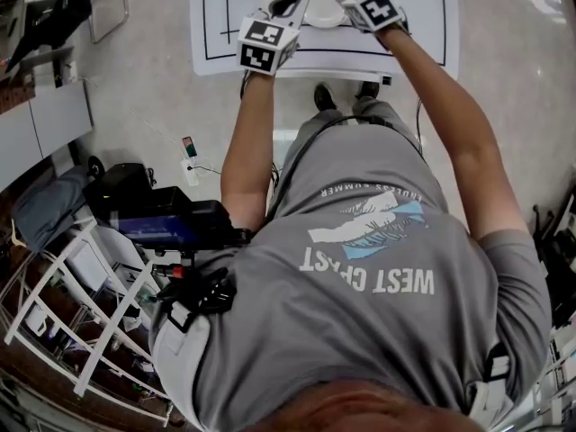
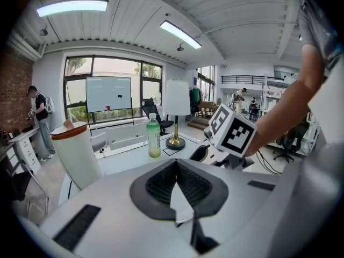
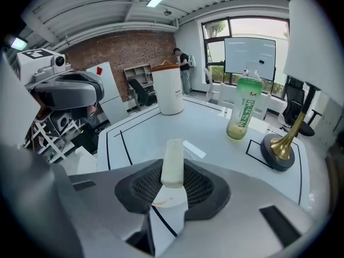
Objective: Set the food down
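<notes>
**Right tool (image 3: 172,176) grips pale food bar (image 3: 173,156) over the bench (image 3: 156,129)**

The right tool's jaws clamp the food bar, which juts out toward 12 o'clock. The left tool's (image 2: 176,171) jaws meet at the tips with nothing between them. From the right tool, a green bottle (image 3: 243,107) stands at 1 o'clock and a brass lamp base (image 3: 282,144) at 2 o'clock.

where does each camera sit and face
Head view: on the head, facing steeply down at the table; torso and arms show.
Left gripper view: on the left gripper, facing the windows; its jaws, right forearm show.
Right gripper view: on the right gripper, facing the brick wall; jaws hold a pale bar.
Shared: both gripper views show the green bottle.
</notes>
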{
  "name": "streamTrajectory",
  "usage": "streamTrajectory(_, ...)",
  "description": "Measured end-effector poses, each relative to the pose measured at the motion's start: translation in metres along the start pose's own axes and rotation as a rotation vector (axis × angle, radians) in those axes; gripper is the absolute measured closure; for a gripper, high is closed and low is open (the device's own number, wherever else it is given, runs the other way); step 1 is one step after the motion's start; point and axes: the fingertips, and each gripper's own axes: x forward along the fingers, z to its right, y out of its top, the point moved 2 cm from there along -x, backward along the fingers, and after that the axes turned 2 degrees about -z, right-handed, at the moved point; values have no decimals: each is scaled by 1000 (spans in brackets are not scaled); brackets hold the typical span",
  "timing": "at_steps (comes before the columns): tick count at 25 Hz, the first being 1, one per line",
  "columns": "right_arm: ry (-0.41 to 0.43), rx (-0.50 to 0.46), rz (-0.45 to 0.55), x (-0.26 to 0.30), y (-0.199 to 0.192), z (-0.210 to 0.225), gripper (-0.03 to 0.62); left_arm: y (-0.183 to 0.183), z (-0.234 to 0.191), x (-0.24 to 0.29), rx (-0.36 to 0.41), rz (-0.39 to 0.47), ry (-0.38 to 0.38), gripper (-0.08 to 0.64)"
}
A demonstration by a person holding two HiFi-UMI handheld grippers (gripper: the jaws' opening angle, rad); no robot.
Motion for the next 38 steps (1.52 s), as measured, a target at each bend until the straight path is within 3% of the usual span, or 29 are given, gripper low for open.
streamTrajectory(4,16,-4,-30,11,-2,-3,488,-5,-1,1,-5,-21,6,552)
streamTrajectory(8,-24,-46,-28,18,2,4,488,-11,-1,5,-5,-44,5,552)
streamTrajectory(13,36,-19,-136,44,-27,-4,488,-21,-1,7,-5,-70,8,552)
streamTrajectory(17,-2,-38,-208,55,-44,3,488,-29,-2,7,-9,-88,10,552)
streamTrajectory(22,-89,-117,-245,59,-47,14,488,-38,-3,6,-16,-105,13,552)
streamTrajectory(29,-118,-190,-265,66,-53,13,488,-45,-2,7,-13,-127,15,552)
streamTrajectory(38,-202,-408,-237,70,-39,3,488,-53,-1,5,-8,-144,8,552)
